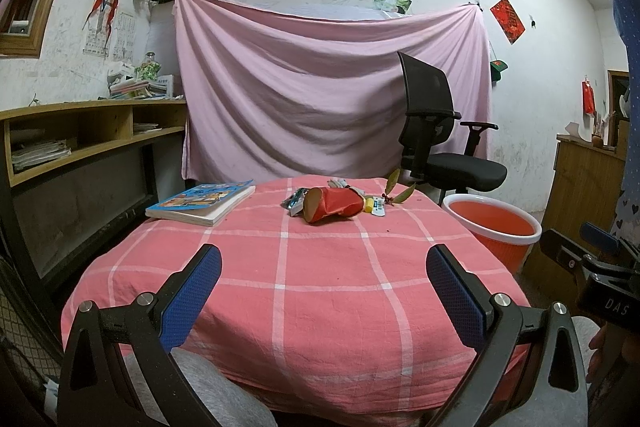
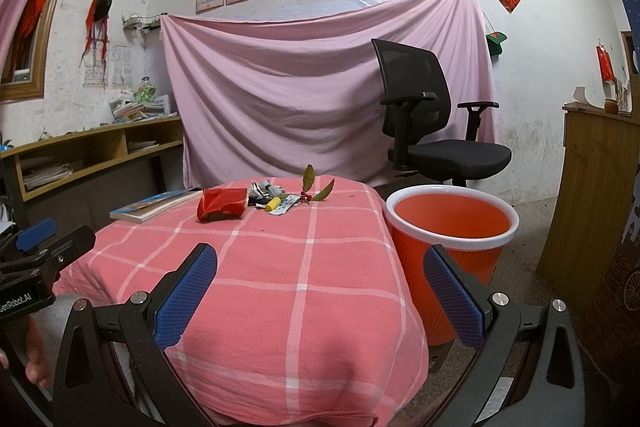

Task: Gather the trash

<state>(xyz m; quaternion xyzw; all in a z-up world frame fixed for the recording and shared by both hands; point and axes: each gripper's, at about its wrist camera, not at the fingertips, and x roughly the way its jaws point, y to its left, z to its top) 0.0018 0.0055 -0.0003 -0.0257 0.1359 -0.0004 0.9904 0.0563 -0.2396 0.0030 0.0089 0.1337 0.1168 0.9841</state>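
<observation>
A small heap of trash lies at the far end of the pink checked table [image 1: 320,287]: a crumpled red snack bag [image 1: 332,205] [image 2: 222,206], silvery wrappers [image 1: 295,203] [image 2: 262,189], a yellow and white sachet [image 1: 375,206] [image 2: 280,205] and a leafy twig with red berries [image 1: 398,189] [image 2: 310,189]. An orange bin with a white rim [image 1: 494,227] [image 2: 452,227] stands on the floor to the table's right. My left gripper [image 1: 324,295] hangs open over the near table edge. My right gripper [image 2: 320,299] is open too, level with the table's near right corner.
A book [image 1: 202,201] [image 2: 154,206] lies at the table's far left. A black office chair [image 1: 438,143] [image 2: 432,123] stands behind the bin, before a pink hanging sheet. A wooden shelf unit [image 1: 80,135] runs along the left wall and a wooden cabinet [image 2: 592,207] stands at right.
</observation>
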